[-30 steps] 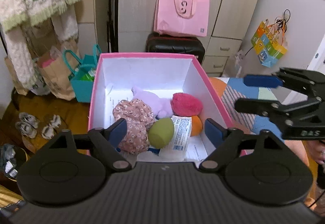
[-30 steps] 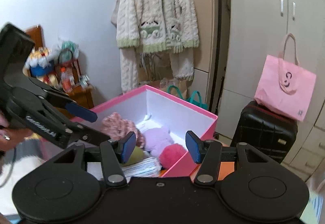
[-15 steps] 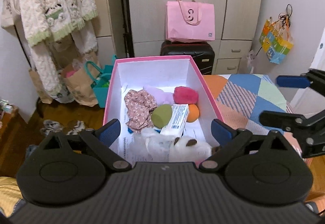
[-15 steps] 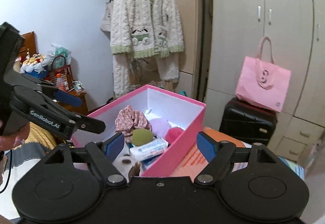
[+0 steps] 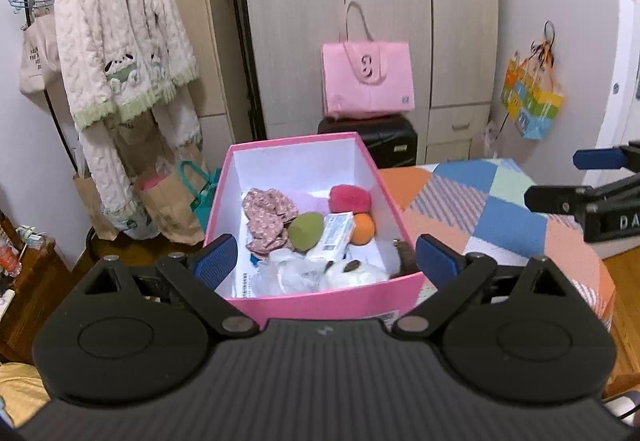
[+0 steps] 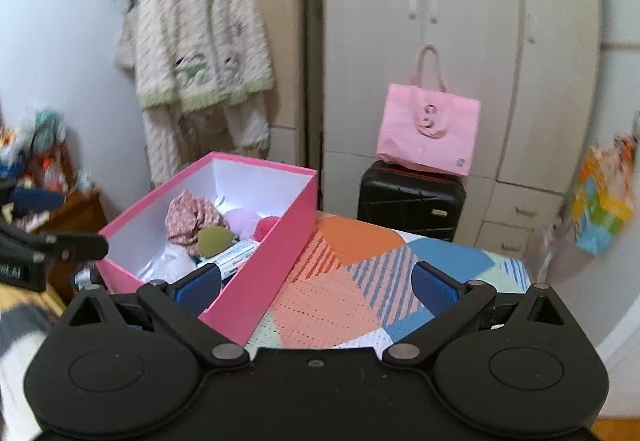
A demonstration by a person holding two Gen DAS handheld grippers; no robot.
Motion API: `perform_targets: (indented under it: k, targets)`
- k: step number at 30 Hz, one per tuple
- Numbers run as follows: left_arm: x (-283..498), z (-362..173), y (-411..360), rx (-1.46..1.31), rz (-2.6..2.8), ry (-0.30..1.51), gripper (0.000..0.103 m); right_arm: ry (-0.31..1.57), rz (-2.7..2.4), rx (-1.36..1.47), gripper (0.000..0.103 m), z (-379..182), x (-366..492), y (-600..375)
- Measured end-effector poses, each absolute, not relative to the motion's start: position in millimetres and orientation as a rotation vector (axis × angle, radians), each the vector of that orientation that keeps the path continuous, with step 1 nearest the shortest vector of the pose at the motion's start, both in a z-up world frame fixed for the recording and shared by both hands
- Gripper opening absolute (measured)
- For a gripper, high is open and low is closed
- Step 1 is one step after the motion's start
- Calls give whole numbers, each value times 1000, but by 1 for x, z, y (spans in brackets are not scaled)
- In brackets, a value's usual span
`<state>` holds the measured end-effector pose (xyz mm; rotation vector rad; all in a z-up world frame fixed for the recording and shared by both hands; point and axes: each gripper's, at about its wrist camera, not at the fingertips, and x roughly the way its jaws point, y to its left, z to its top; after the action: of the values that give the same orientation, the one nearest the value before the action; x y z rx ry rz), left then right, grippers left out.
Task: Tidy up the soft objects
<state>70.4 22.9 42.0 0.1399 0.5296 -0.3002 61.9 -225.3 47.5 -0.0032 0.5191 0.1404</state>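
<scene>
Seemingly complete: pink box (image 5: pixel 320 301) holding green sponge (image 5: pixel 306 225), floral cloth (image 5: pixel 266 213), others (mat bare); left gripper (image 5: pixel 322 261) released, right gripper (image 6: pixel 316 283) opening, empty.

Pink tote bag (image 5: pixel 367 80) on black suitcase (image 6: pixel 412 199), fleece robe (image 5: pixel 120 57) hanging, colourful gift bag (image 5: pixel 531 104)

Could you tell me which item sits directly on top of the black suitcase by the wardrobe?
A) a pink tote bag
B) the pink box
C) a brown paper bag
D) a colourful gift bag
A: the pink tote bag rests on the black suitcase in front of the wardrobe, as both wrist views show.
</scene>
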Motion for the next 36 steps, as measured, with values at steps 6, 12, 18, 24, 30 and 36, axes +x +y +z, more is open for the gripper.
perform_targets:
  k: [6,12,18,24,30,36]
  targets:
    - [57,31,16,105,-336,506,97,460,104,90,103,34,41,-237]
    - [41,24,10,113,-280,458,97,467,-1,69,103,34,22,-235]
    - [34,18,9,66,-275,451,97,455,-75,40,103,29,-4,-228]
    - [26,5,7,51,-255,420,97,429,-109,16,103,25,-23,-222]
    - [15,1,5,52,-250,382,97,426,-153,9,103,22,-32,-223]
    - [3,4,5,36,-266,318,97,405,-191,0,103,22,-38,-221]
